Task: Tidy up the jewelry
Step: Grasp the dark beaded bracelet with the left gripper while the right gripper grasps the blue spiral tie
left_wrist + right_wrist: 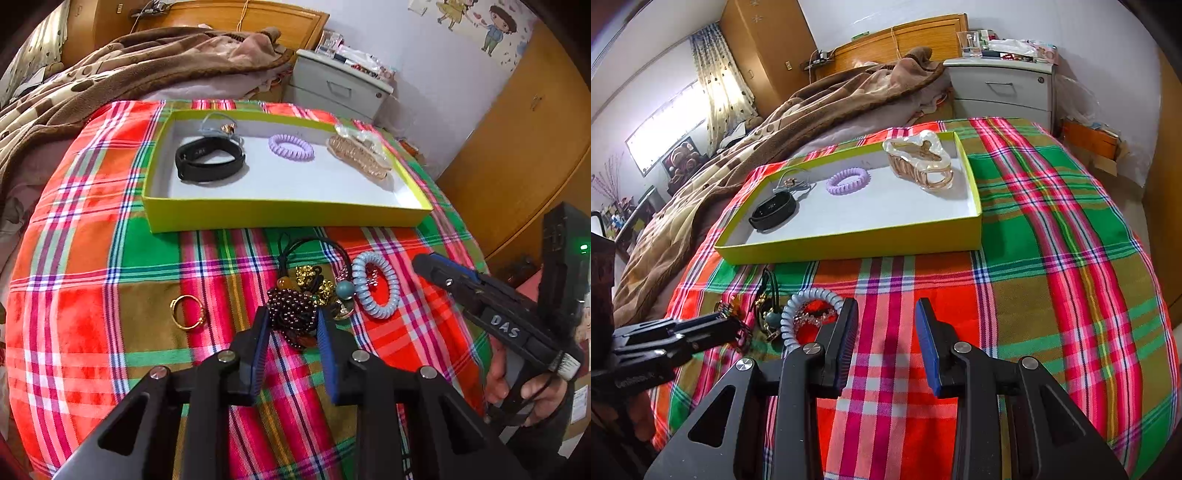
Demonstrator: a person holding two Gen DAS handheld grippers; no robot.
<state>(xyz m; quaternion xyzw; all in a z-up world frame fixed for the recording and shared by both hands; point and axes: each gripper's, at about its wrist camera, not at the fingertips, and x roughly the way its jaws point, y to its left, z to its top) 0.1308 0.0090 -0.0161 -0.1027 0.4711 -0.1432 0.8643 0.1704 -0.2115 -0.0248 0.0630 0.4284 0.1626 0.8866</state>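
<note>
Dark-red bead bracelet point(291, 314) lies on plaid cloth point(110, 258) just in front of yellow tray point(280, 216), between left gripper point(293, 345) fingers, pads touching it both sides. Right gripper point(888, 345) near tray's front wall, fingers part open w/ nothing between.

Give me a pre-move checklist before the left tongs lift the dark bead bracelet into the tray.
1. Dark bead bracelet between left tongs: ok.
2. Pads pressing on the beads: cannot tell.
3. Bracelet free of black cord and gold charms: not ok, tangled together.
4. Bare space in yellow tray: ok, open floor in the near half.
5. Right tongs empty and open: ok.
6. Blue coil tie apart from the bracelet: ok.
</note>
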